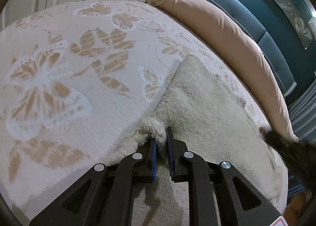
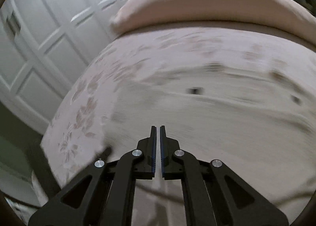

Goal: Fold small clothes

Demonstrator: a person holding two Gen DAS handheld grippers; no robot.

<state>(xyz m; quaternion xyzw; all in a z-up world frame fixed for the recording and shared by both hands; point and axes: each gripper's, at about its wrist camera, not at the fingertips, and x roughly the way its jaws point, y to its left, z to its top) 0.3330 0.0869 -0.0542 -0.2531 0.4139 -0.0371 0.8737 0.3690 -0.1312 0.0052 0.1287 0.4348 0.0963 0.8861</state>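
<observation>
A cream knitted garment (image 1: 201,103) lies spread on a bed with a butterfly-patterned blanket (image 1: 69,68). My left gripper (image 1: 161,136) is shut on a bunched edge of the garment, with fabric pinched between its blue pads. In the right wrist view the same garment (image 2: 217,119) shows blurred, with dark buttons on it. My right gripper (image 2: 158,129) is shut and empty, just above the garment. The right gripper also shows as a dark blur at the right edge of the left wrist view (image 1: 286,143).
A beige bolster pillow (image 1: 227,34) lies along the far side of the bed, against a teal padded headboard (image 1: 276,34). White wardrobe doors (image 2: 39,38) stand to the left. The bed's edge (image 2: 51,147) drops off at lower left.
</observation>
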